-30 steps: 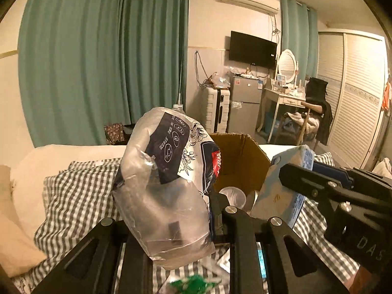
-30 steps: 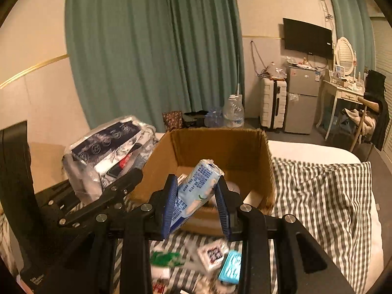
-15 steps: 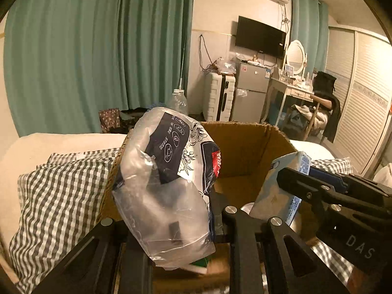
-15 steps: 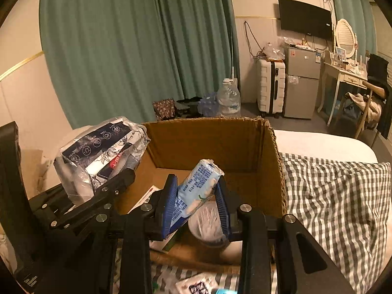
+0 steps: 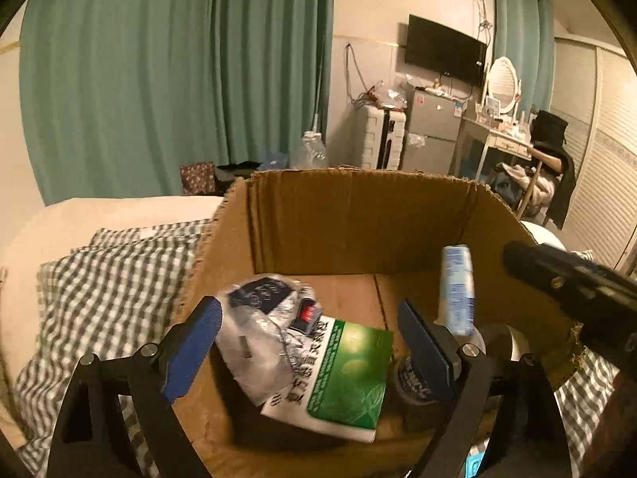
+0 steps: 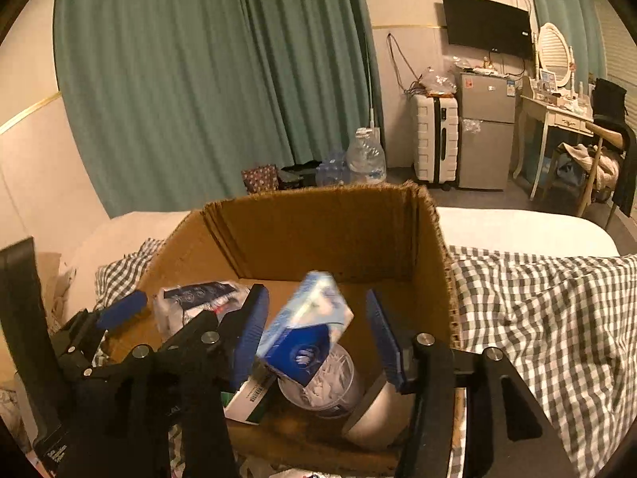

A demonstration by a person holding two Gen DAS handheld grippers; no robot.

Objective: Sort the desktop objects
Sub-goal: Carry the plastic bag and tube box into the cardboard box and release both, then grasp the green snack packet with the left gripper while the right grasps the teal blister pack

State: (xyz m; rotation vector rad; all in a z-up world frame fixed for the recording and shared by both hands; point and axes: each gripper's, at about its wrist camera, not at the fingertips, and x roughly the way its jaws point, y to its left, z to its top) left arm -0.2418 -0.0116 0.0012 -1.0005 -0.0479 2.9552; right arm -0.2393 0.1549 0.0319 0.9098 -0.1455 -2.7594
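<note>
From the left wrist: the left gripper [image 5: 308,332] is tipped down over the open cardboard box [image 5: 358,215]. Its blue pads [image 5: 191,348] are opening wide and touch nothing. The clear plastic bag [image 5: 258,326] lies in the box between them, partly on a green and white packet [image 5: 342,374]. The box's back wall stands at 12 o'clock; checked bedding [image 5: 107,275] is at 9 o'clock. The right gripper's black finger [image 5: 573,290] pokes in at 3 o'clock.

From the right wrist: the right gripper [image 6: 316,334] also tips down into the box. Its jaws are opening, and the blue tissue pack [image 6: 306,334] sits tilted between them, looking loose. Below it are a clear tub [image 6: 334,382] and a roll of tape [image 6: 378,414]. The box's right wall is at 2 o'clock.
</note>
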